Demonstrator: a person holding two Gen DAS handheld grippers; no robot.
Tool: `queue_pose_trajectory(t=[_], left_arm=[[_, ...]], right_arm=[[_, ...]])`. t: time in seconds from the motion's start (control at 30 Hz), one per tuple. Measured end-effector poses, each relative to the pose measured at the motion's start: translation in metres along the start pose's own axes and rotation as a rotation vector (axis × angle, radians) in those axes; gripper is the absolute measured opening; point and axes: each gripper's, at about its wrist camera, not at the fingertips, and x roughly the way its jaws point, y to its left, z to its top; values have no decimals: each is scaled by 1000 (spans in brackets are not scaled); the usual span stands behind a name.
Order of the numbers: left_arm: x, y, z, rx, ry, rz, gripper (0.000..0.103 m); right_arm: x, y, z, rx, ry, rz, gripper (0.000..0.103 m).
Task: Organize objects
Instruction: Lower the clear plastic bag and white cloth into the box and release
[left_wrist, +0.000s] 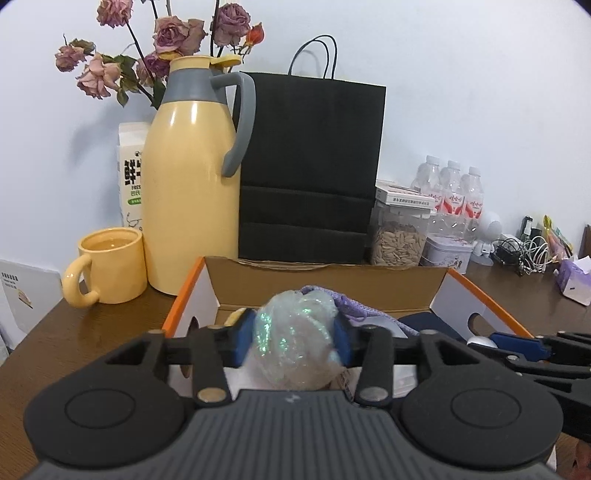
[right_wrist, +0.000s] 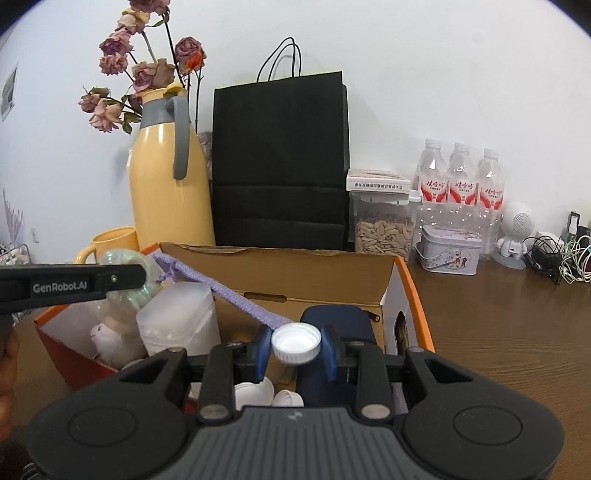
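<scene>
An open cardboard box (left_wrist: 325, 284) with orange edges stands on the brown table; it also shows in the right wrist view (right_wrist: 280, 266). My left gripper (left_wrist: 293, 339) is shut on a crumpled iridescent plastic wrap (left_wrist: 295, 343) and holds it over the box; the wrap also shows in the right wrist view (right_wrist: 125, 291). My right gripper (right_wrist: 295, 349) is shut on a white bottle cap (right_wrist: 296, 342) above the box. Inside lie a purple cloth (right_wrist: 221, 291), a frosted plastic container (right_wrist: 177, 317), a dark blue pouch (right_wrist: 340, 325) and more white caps (right_wrist: 255, 395).
A yellow thermos jug (left_wrist: 192, 184), a yellow mug (left_wrist: 107, 266) and a black paper bag (left_wrist: 310, 166) stand behind the box. To the right are a jar of seeds (right_wrist: 384, 236), a tin (right_wrist: 448, 254), water bottles (right_wrist: 458, 177) and tangled cables (right_wrist: 561, 254).
</scene>
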Motion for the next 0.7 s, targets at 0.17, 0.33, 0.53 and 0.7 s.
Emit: queue_pose_trajectory(t=[0.17, 0.33, 0.53, 0.7], left_arm=[[-9, -3, -3, 24, -55, 28, 103], [-19, -3, -2, 13, -111, 35, 103], [-26, 0, -2, -4, -123, 38, 103], [-35, 2, -3, -18, -145, 29, 103]], right_arm=[[-12, -1, 0, -2, -37, -20, 96], [-17, 0, 1, -1, -59, -20, 103], [-21, 1, 1, -7, -66, -18, 103], [-29, 3, -1, -17, -77, -18, 103]])
